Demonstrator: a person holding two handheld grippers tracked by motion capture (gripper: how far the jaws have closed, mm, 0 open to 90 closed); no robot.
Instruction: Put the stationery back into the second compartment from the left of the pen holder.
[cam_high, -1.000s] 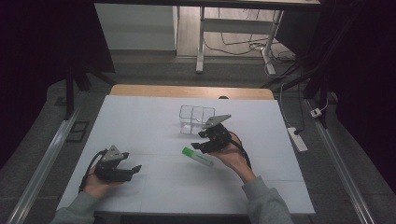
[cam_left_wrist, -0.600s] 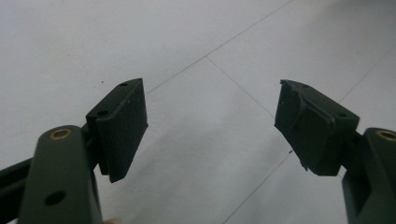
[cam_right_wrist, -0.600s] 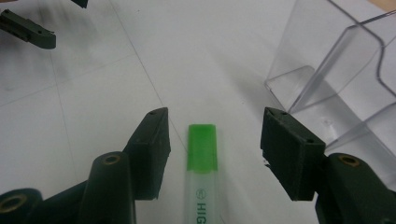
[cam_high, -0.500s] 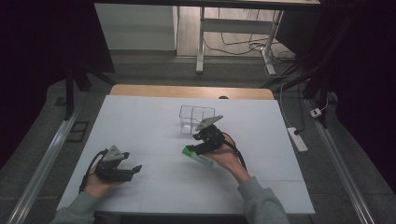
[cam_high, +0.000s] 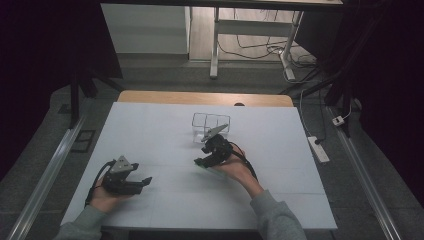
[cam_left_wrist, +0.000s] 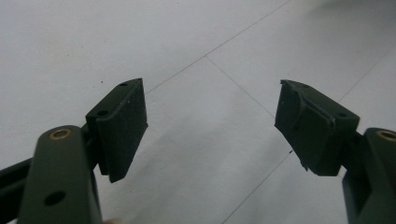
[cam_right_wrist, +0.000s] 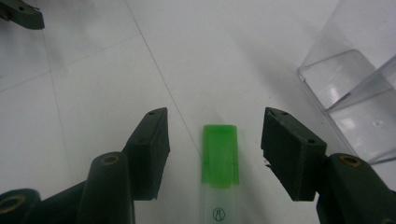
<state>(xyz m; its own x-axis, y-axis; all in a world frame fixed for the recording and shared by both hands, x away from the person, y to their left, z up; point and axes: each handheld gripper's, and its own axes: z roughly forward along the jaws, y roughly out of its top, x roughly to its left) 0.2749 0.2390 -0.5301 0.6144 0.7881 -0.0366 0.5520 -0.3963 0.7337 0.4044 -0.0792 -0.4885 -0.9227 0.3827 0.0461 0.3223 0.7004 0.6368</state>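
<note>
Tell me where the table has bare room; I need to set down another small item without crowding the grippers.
Bare: the white table left of the clear organizer, and its near right corner. Crowded: around the right gripper over the green-capped marker, beside the organizer.

You have one green-capped marker (cam_right_wrist: 220, 161), one clear divided box (cam_high: 210, 126) and one worktop (cam_high: 150, 130) before you, and two tools: left tool (cam_high: 142, 181), right tool (cam_high: 201, 161).

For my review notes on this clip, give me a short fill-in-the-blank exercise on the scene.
1. The cap of the tube between the right gripper's jaws is ____.
2. Those jaws stand ____, not touching the tube.
3. The clear box holds ____.
4. The left gripper holds ____.

Missing words: green; open; nothing; nothing
</note>
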